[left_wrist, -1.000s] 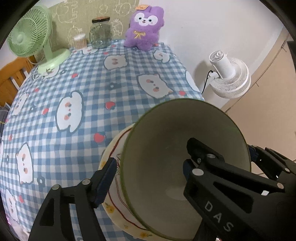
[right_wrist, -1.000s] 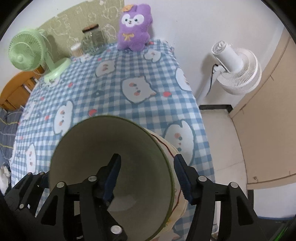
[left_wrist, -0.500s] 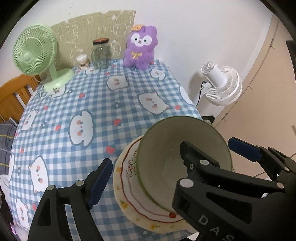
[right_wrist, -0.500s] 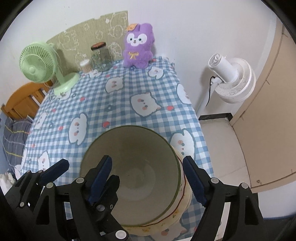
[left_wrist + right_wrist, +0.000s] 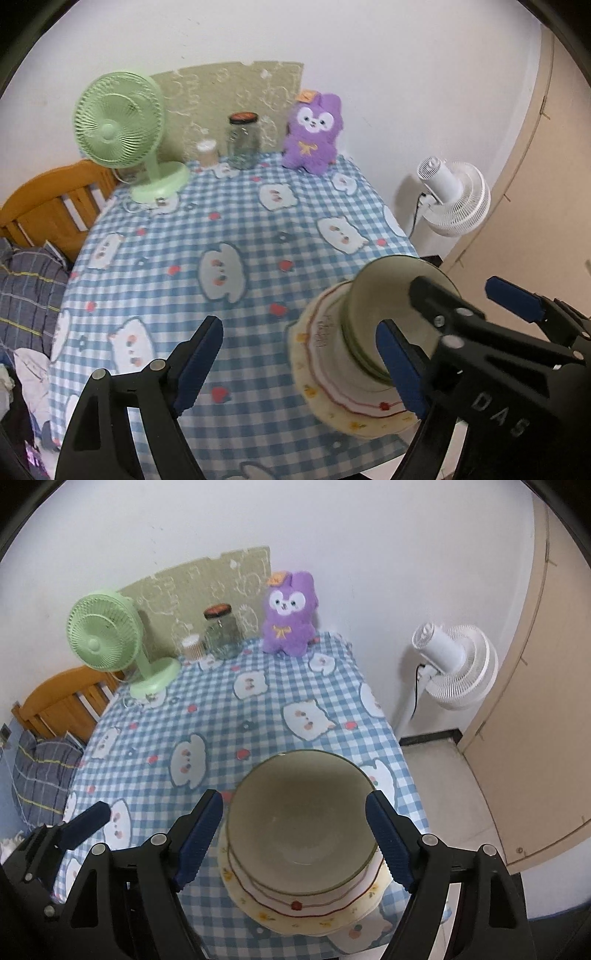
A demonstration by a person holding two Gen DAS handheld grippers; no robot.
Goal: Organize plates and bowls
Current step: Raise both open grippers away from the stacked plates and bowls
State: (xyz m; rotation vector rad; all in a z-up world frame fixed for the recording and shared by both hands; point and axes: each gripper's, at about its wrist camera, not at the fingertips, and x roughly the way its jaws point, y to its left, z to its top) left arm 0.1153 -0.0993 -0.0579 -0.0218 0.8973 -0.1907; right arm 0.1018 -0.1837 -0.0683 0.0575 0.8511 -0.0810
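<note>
While angled downward, both grippers wide apart over bowl (image 5: 301, 823); nothing gripped

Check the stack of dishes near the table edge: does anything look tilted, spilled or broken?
Nothing stands out. The bowl sits upright and centred in the plates, empty, with no visible chips or spills.

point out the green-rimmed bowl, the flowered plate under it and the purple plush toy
green-rimmed bowl (image 5: 295, 834), right wrist view, inner bottom
flowered plate (image 5: 280, 917), right wrist view, front rim with the flower print
purple plush toy (image 5: 288, 618), right wrist view, its chest below the face
</note>
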